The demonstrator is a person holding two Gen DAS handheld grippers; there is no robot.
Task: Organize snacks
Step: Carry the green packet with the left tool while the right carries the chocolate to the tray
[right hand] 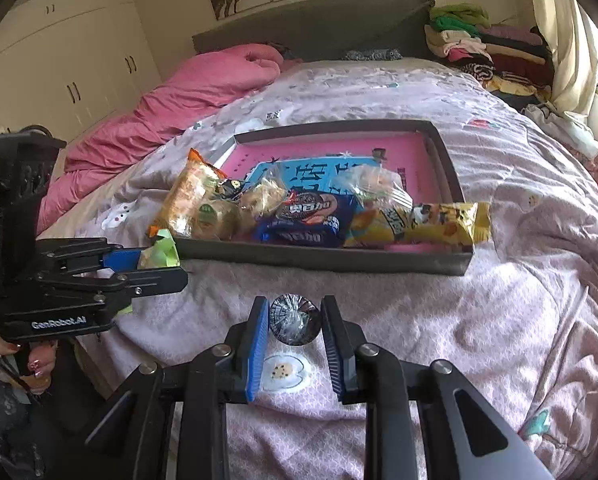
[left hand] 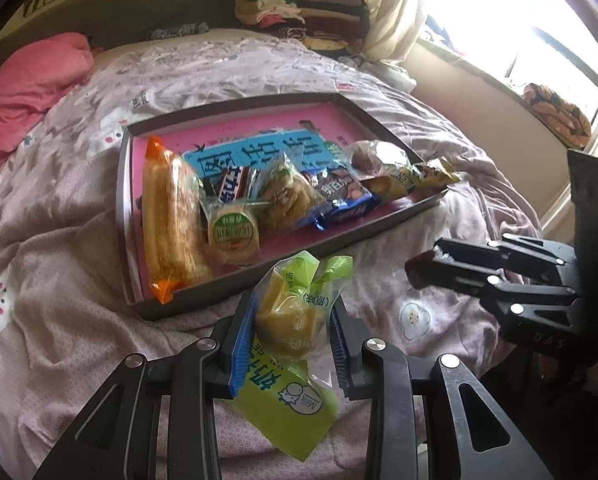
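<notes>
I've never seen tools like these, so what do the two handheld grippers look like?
Both are black metal linkages with round silver rivets and ribbed blue pads on the fingers. The left gripper carries white "GenRobot.AI" lettering and a thin dark cable. The right gripper looks the same.

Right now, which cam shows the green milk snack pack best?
Left wrist view: the green milk snack pack fills the centre, clamped in the left claw, yellow pieces and print readable. The right wrist view shows only a green corner poking past the claw from the side.

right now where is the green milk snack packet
In the left wrist view, the green milk snack packet sits clamped in the left hand-held gripper, just in front of the tray's near rim.
</notes>
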